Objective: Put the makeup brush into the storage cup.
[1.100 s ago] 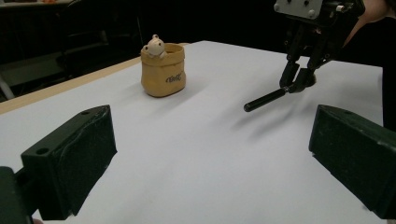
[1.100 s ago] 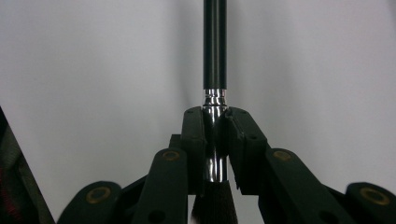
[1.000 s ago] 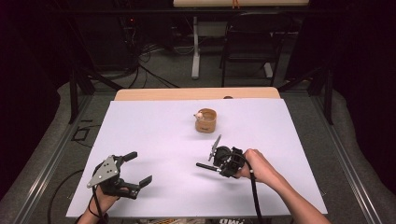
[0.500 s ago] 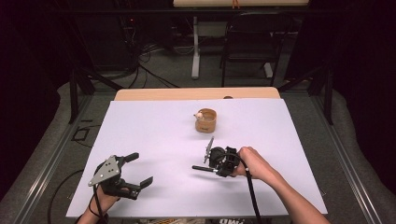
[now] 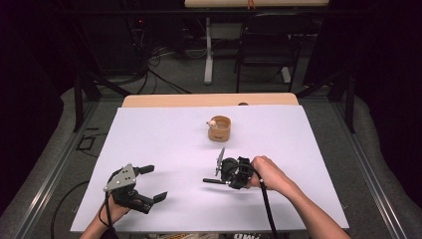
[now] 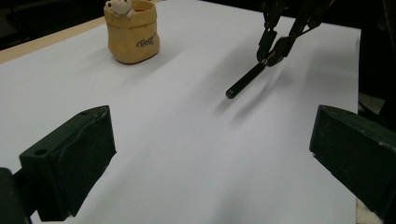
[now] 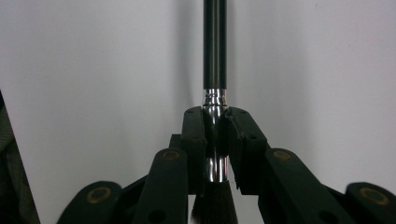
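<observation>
The right tool (image 7: 215,140) pinches a black-handled brush (image 7: 215,51) by its silver ferrule, seemingly for control, low over the white bench (image 5: 164,134) near the tan pot (image 5: 219,128), while the left tool (image 5: 149,183) rests spread.

The brush (image 7: 215,60) runs off the picture's edge at 12 o'clock, so its far end is cut off. The little writing on the yellow pot (image 6: 133,30) is too blurry to read.
</observation>
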